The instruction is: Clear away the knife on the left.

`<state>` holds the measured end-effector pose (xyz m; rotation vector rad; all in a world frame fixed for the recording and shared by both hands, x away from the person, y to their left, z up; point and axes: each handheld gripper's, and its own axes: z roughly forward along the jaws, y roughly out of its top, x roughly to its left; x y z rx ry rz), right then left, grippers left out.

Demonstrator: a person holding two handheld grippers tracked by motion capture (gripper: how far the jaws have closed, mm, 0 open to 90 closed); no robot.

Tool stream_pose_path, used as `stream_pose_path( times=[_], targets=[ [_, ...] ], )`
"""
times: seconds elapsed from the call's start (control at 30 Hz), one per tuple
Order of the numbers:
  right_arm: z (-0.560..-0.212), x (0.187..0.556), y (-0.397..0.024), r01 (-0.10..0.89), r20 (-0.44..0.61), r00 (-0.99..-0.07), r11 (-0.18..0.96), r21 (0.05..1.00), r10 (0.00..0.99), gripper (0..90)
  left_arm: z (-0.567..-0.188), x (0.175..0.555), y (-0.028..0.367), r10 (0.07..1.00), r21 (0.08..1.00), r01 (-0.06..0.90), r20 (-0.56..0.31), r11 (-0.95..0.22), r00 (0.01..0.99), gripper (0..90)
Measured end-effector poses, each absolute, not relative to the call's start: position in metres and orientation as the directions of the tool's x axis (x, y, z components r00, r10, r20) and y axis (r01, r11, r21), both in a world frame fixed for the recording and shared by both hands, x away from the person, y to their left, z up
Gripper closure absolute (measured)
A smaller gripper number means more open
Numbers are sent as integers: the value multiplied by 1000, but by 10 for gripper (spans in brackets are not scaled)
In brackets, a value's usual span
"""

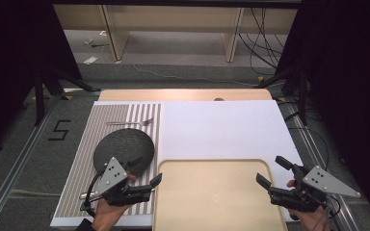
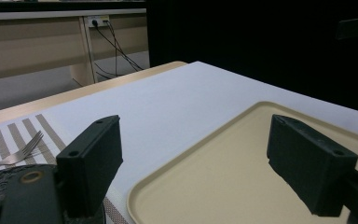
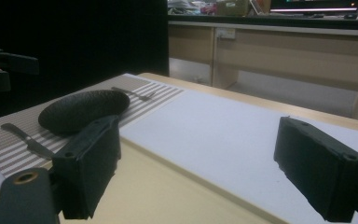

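Just beside the dark plate [image 1: 124, 145], the left hand-held gripper [image 1: 149, 173] hovers with jaws apart, gripping nothing.

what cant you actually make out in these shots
- Knife on the striped placemat: in the high view the left gripper and hand cover most of it.
- Dark round plate: its near edge is hidden by the left gripper in the high view.
- Silver fork: its handle is cut off by the frame edge in the left gripper view.
- Small dark mark at the table's far edge: too small to identify.
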<state>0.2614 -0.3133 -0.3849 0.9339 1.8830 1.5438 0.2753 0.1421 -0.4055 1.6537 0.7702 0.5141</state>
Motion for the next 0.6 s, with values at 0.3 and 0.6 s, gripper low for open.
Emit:
stream_pose_path(
  times=[0.3, 0.6],
  targets=[
    [-385, 261, -313, 178, 24, -623, 112, 978, 782, 155, -405, 276, 142, 716, 970, 216, -71, -113, 695, 179],
    [-384, 261, -313, 179, 22, -623, 115, 977, 782, 155, -402, 280, 149, 695, 963, 242, -96, -115, 713, 179]
  ],
)
